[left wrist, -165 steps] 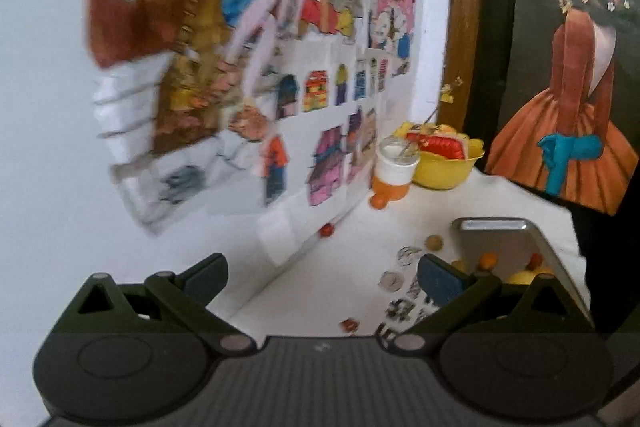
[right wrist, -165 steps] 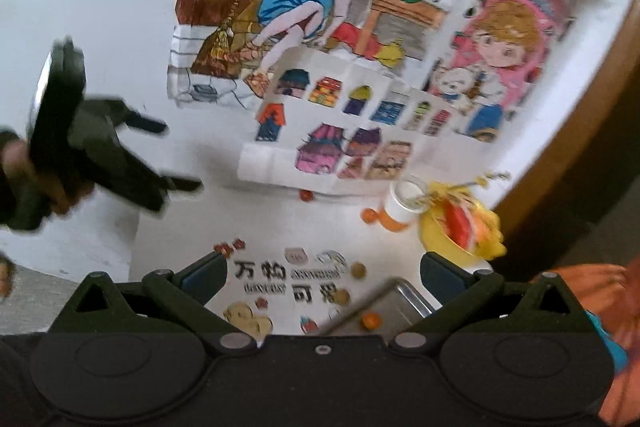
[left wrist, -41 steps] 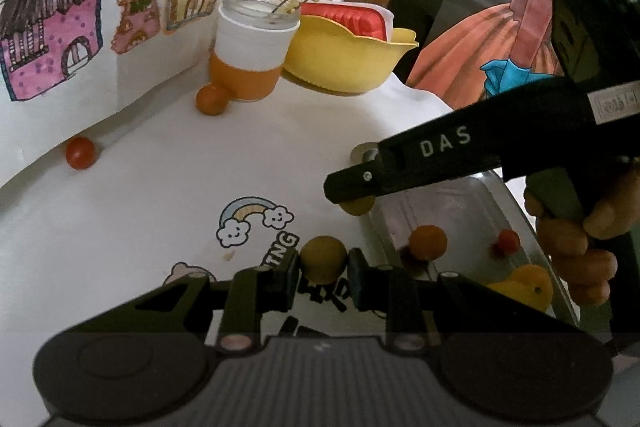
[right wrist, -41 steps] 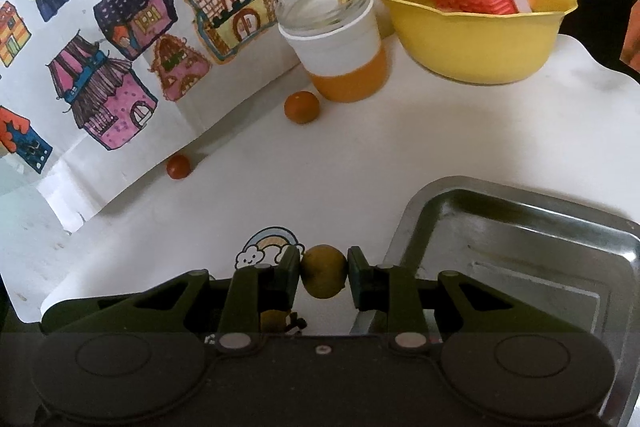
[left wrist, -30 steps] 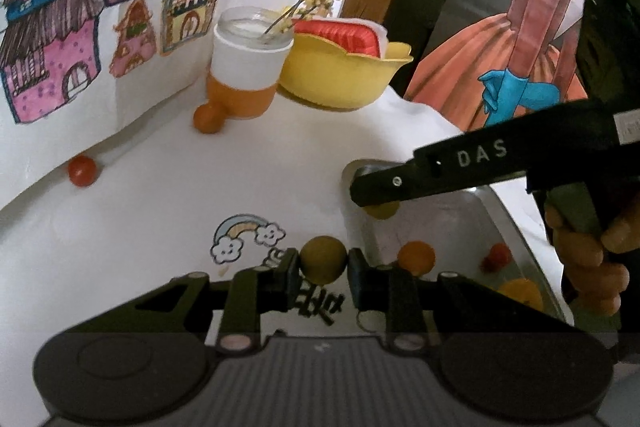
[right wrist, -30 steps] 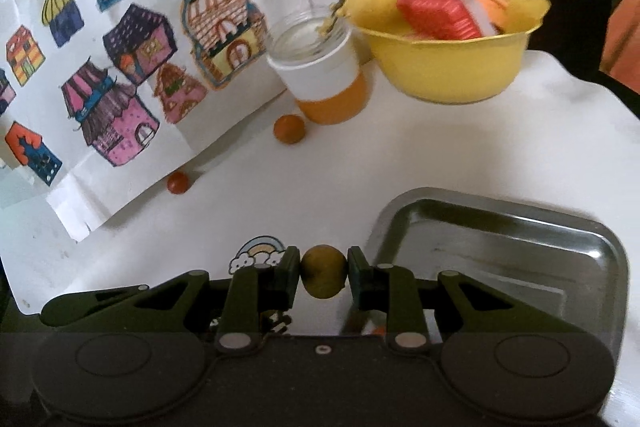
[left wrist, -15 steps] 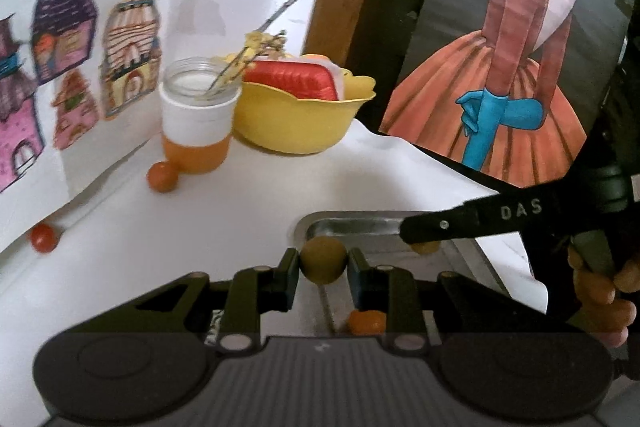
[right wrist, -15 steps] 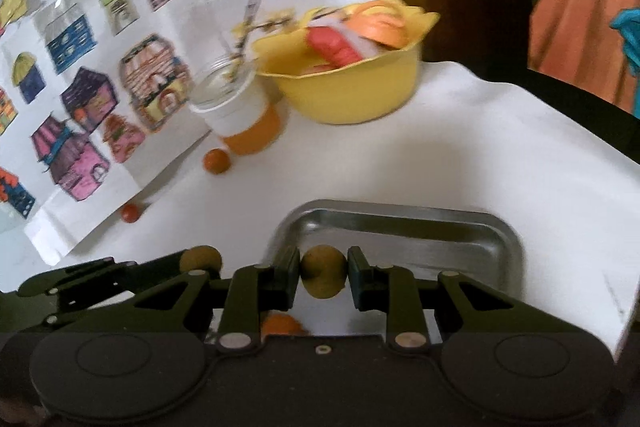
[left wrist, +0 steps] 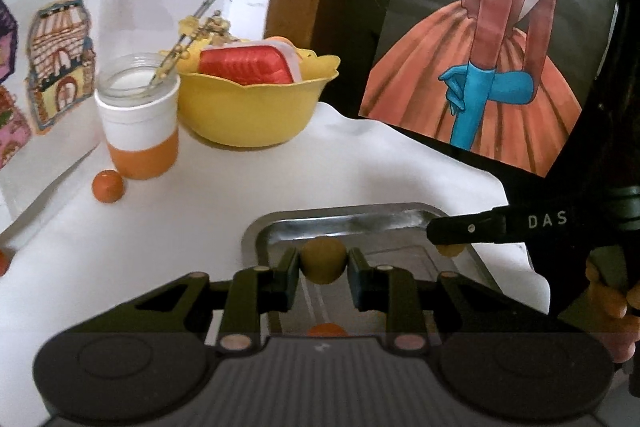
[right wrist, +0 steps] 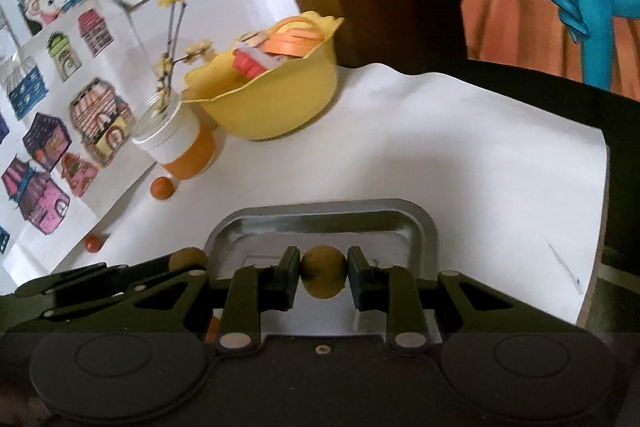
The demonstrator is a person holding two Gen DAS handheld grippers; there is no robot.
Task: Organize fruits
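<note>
My left gripper (left wrist: pixel 323 265) is shut on a small round yellow-brown fruit (left wrist: pixel 323 262), held over the near part of the steel tray (left wrist: pixel 348 217). My right gripper (right wrist: pixel 323 271) is shut on a second yellow-brown fruit (right wrist: pixel 324 271), also above the steel tray (right wrist: pixel 320 217). In the left wrist view the right gripper's fingers (left wrist: pixel 472 229) reach in from the right over the tray with its fruit (left wrist: pixel 450 249) below them. In the right wrist view the left gripper's fruit (right wrist: pixel 188 259) shows at the tray's left edge. An orange fruit (left wrist: pixel 326 329) lies in the tray.
A yellow bowl (left wrist: pixel 248 107) with red and orange things stands at the back, beside a jar (left wrist: pixel 138 123) with twigs. An orange fruit (left wrist: pixel 107 186) lies by the jar and a small red one (right wrist: pixel 93 243) near the wall drawings. A painting (left wrist: pixel 480 39) leans behind the table's right edge.
Both grippers, each carrying its fruit, have moved right from the printed cloth to above the steel tray. The bowl and jar now sit further left in both views.
</note>
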